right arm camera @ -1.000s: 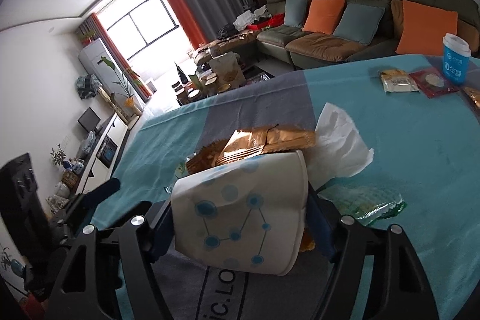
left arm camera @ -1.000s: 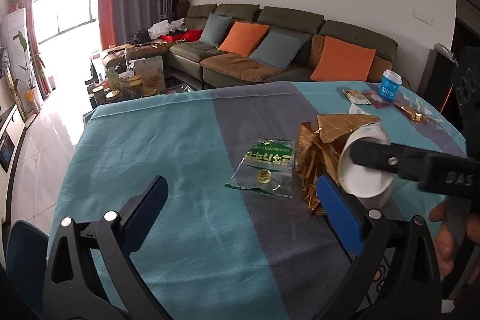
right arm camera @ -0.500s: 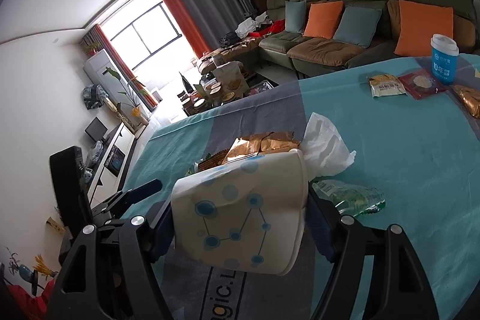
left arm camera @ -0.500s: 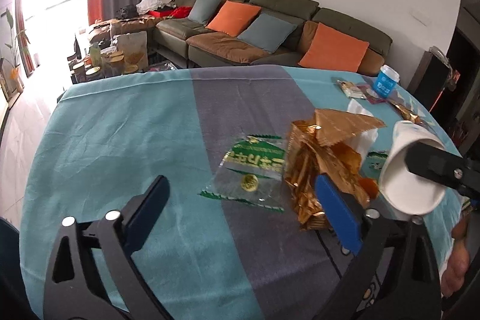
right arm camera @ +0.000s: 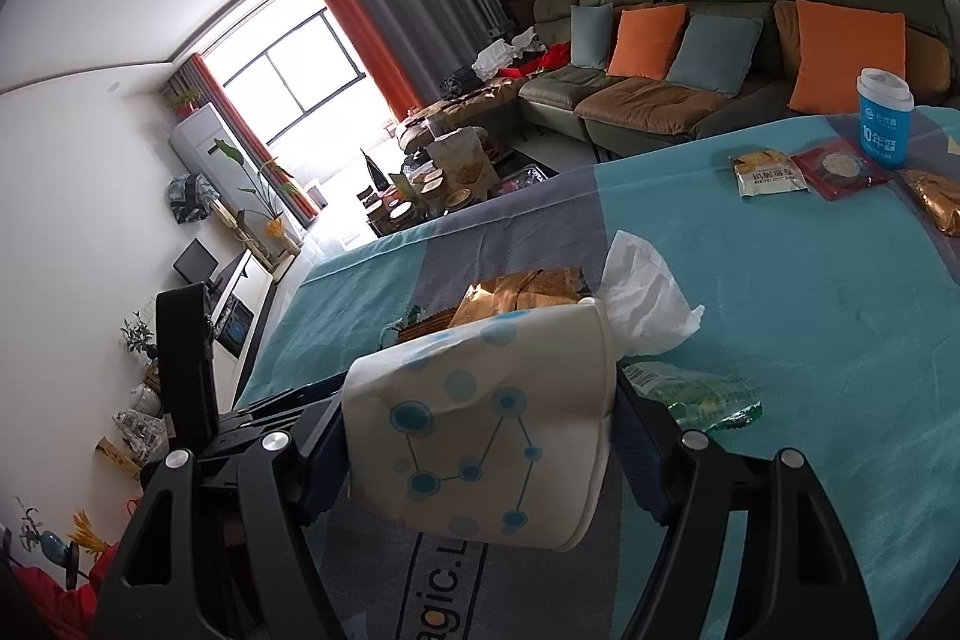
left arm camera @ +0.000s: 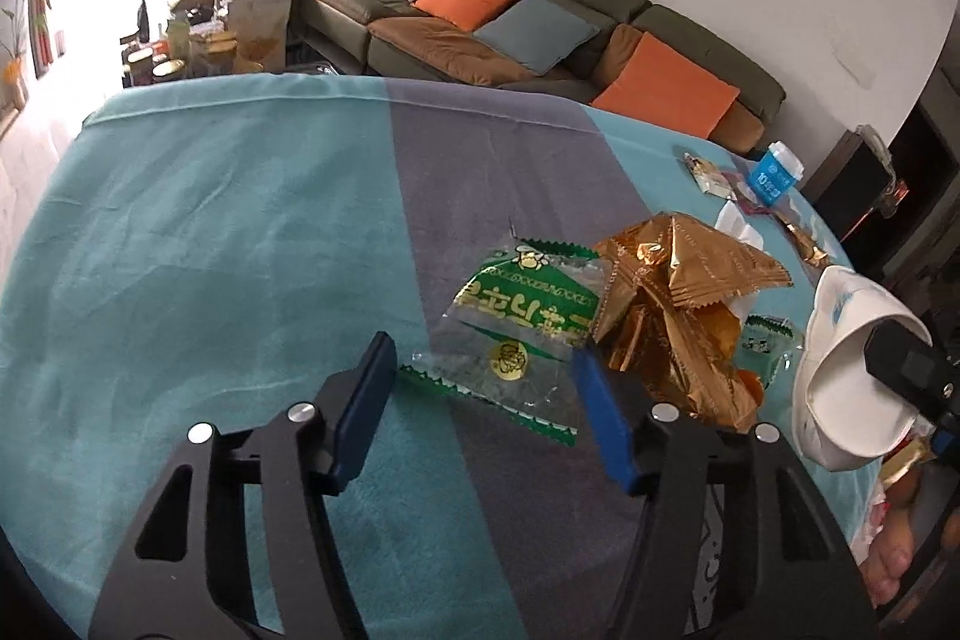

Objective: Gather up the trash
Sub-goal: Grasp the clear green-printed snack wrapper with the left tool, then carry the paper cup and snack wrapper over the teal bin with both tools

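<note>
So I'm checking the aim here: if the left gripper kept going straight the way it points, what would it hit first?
Most likely the clear green wrapper lying flat on the tablecloth. The left gripper points down at it, its jaws closing with nothing between them yet. The gold wrapper sits just to the right; depth is hard to judge.

A green sofa [right arm camera: 744, 58] with orange cushions [right arm camera: 846, 55] behind the teal tablecloth [left arm camera: 210, 232]

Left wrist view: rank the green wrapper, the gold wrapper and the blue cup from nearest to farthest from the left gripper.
1. Green wrapper, between the closing left gripper fingers.
2. Gold wrapper, just right of it.
3. Blue cup, far right, near the table's back edge.
</note>
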### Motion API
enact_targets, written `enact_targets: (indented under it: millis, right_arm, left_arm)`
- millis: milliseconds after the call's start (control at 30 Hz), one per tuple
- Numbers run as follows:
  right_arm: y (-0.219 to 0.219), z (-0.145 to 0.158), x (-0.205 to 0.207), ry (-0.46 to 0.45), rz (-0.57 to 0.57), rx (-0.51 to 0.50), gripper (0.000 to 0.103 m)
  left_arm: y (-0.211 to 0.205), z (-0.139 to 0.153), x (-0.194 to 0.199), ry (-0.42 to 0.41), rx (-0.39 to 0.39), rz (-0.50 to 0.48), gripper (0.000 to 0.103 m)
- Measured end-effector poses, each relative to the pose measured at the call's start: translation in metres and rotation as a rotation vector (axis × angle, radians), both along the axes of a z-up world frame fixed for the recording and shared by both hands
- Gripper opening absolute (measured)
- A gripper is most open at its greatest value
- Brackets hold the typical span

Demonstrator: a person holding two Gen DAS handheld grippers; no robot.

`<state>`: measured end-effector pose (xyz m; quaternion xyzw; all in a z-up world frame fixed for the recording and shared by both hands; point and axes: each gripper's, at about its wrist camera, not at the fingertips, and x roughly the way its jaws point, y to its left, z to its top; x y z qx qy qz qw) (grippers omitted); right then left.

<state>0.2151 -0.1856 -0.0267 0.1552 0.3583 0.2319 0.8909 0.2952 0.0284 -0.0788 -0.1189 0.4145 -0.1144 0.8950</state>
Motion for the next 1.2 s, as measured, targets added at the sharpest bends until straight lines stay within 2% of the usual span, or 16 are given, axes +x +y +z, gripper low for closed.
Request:
enact_targets:
  millis: [167,233,333,367,400,633,800,1000,1200]
  right_arm:
    - [-0.001,0.001,-0.002,-0.005,0.002,0.001,0.072]
    - [0.0,0.003,-0.003,-0.01,0.004,0.001,0.072]
    - [0.0,0.006,-0.007,-0.016,0.004,0.002,0.072]
    - [-0.001,0.006,-0.006,-0.017,0.004,0.002,0.072]
    - [-0.003,0.006,-0.006,-0.02,0.002,0.002,0.072]
    - [0.001,0.012,-0.012,-0.04,0.01,0.0,0.072]
    - [0.007,0.019,-0.017,-0.061,0.028,-0.003,0.072]
    - [0.029,0.028,-0.024,-0.089,0.098,-0.006,0.072]
    - [0.067,0.043,-0.039,-0.134,0.2,-0.005,0.072]
  left_arm:
    - [0.0,-0.002,0.0,0.001,-0.001,0.009,0.047]
    - [0.0,-0.002,-0.001,0.0,-0.005,0.008,0.037]
    - [-0.001,0.001,-0.003,-0.018,-0.004,0.0,0.034]
    - [-0.002,0.002,-0.005,-0.027,-0.004,0.001,0.028]
    - [0.0,0.003,-0.007,-0.036,-0.002,0.002,0.003]
    - [0.011,0.014,-0.025,-0.074,0.022,0.045,0.002]
    - [0.028,0.029,-0.054,-0.108,0.017,0.09,0.002]
    - [0.065,0.056,-0.104,-0.175,0.012,0.181,0.002]
    - [0.111,0.084,-0.167,-0.24,0.044,0.318,0.002]
